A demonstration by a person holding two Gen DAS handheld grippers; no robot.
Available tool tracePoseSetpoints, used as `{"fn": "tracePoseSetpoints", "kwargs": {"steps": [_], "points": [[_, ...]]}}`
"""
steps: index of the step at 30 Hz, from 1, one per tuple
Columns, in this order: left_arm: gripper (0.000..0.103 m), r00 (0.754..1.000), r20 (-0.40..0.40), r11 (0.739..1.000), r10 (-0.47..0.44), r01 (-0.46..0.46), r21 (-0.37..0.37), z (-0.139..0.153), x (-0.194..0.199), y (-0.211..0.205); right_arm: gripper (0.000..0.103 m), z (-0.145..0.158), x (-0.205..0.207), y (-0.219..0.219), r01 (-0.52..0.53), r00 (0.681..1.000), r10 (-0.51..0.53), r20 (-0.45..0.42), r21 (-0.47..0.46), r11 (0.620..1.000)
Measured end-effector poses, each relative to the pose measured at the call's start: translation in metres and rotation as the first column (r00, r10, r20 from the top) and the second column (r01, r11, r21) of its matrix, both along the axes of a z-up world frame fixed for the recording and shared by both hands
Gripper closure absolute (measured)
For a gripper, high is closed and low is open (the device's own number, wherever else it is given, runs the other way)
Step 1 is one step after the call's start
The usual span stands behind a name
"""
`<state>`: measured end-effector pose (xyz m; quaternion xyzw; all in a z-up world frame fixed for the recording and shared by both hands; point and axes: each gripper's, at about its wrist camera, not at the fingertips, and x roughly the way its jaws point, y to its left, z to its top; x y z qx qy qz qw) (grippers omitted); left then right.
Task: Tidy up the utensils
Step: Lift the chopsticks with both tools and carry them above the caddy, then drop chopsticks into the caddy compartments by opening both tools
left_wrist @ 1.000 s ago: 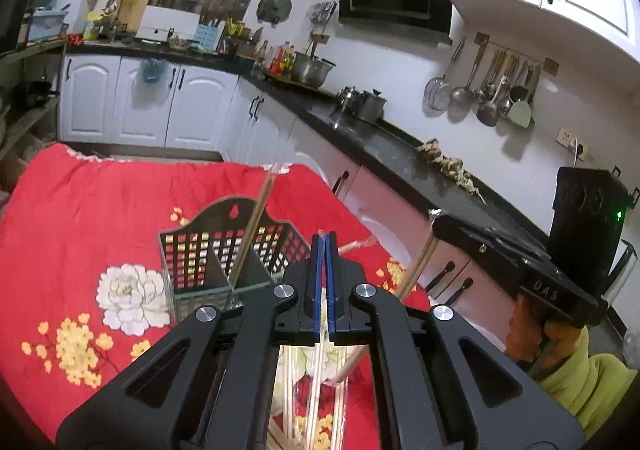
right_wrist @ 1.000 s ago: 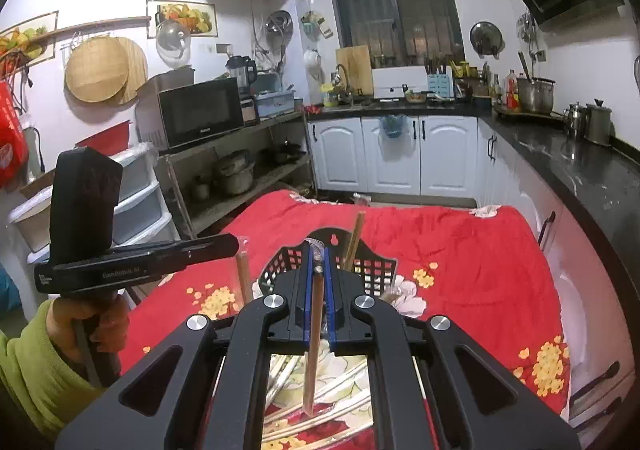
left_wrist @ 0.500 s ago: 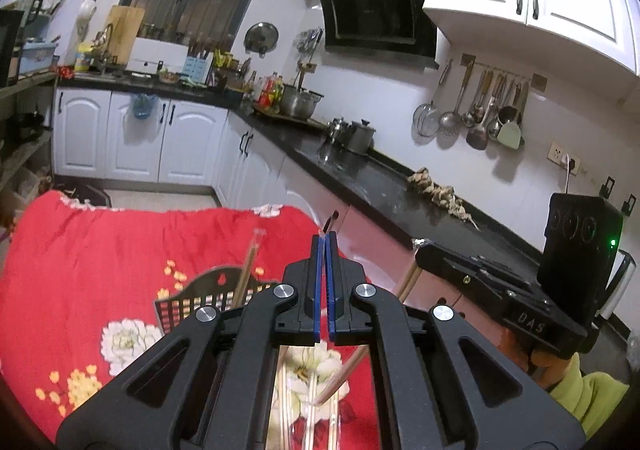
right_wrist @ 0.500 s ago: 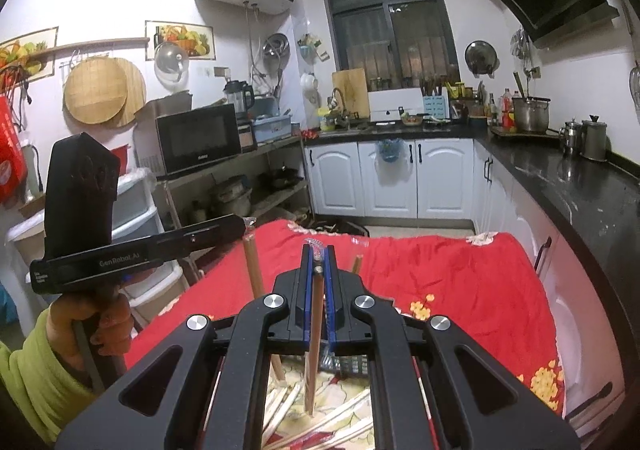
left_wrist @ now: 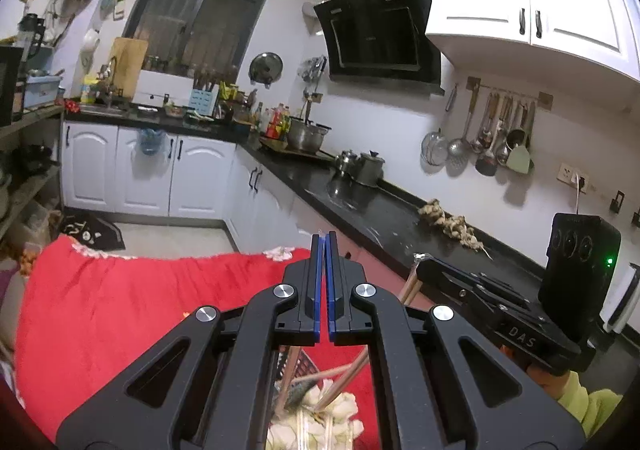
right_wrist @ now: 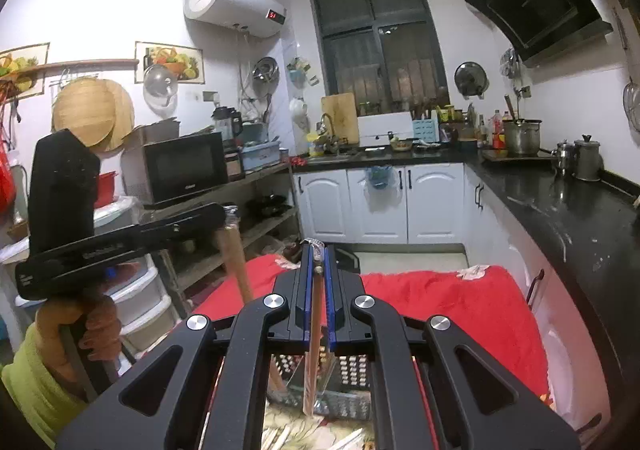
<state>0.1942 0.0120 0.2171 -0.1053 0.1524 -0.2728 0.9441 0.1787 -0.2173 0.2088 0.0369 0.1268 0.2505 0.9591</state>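
Both grippers have risen since a second ago: the black mesh utensil caddy [right_wrist: 344, 382] that sat well up in each view then now shows only below the jaws, and far more kitchen wall and window fills the frames.

In the right wrist view the right gripper [right_wrist: 318, 250] is clamped on a wooden chopstick [right_wrist: 314, 350], which runs between the blue pads and hangs down toward the caddy, its lower end over the compartments. The same view shows the left gripper [right_wrist: 222, 211] gripping a second wooden chopstick [right_wrist: 236, 258] by its top end, the stick slanting down. In the left wrist view the jaws are pressed together and only a sliver shows at their tip. More chopsticks [right_wrist: 280, 438] lie loose on the floral part of the red tablecloth [left_wrist: 120, 310] covering the tabletop, just before the caddy.

A chopstick is light, stiff and slim, with a smooth surface that can pivot or slip in flat pads, so a hold near the thick upper end, as here, lets it hang plumb and drop tip-first into a compartment. Held too near the tip it would likely swing.

Each gripper points slightly below level, side by side above the table's near edge. A hand [right_wrist: 80, 330] in a yellow-green sleeve [right_wrist: 36, 382] grasps the left handle, fingers wrapped around it.
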Motion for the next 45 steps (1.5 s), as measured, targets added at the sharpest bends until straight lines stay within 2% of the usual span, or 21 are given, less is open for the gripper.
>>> {"fn": "tracePoseSetpoints", "kwargs": {"steps": [6,9,21,40,41,42,44,45], "points": [[0.103,0.999,0.021,1.000,0.031,-0.031,-0.001,0.003,0.010,0.010,0.097,0.002,0.020,-0.006,0.038,0.999,-0.038,0.008,0.009,0.999],[0.103,0.999,0.006,0.999,0.040,-0.040,0.000,-0.001,0.020,0.014,0.097,-0.001,0.032,-0.008,0.054,0.999,-0.054,0.005,0.012,0.998],[0.103,0.996,-0.070,0.998,0.063,-0.063,-0.002,-0.037,0.049,0.019,0.097,-0.024,0.061,-0.019,0.116,0.993,-0.115,-0.036,0.026,0.993],[0.103,0.985,-0.151,0.996,0.082,-0.084,-0.004,-0.089,0.058,0.028,0.096,-0.071,0.077,0.000,0.114,0.983,-0.116,-0.142,-0.022,0.993],[0.103,0.985,-0.155,0.997,0.082,-0.083,-0.005,-0.091,0.057,0.028,0.092,-0.072,0.076,0.001,0.117,0.983,-0.119,-0.140,-0.025,0.993],[0.103,0.984,-0.158,0.997,0.082,-0.083,-0.005,-0.093,0.057,0.028,0.077,-0.073,0.073,0.001,0.126,0.982,-0.129,-0.135,-0.031,0.992],[0.103,0.983,-0.164,0.996,0.084,-0.086,-0.004,-0.098,0.057,0.029,0.064,-0.074,0.067,0.001,0.138,0.982,-0.141,-0.123,-0.035,0.990],[0.103,0.982,-0.167,0.996,0.086,-0.088,-0.004,-0.101,0.057,0.030,0.064,-0.075,0.064,0.000,0.139,0.982,-0.143,-0.121,-0.040,0.989]]}}
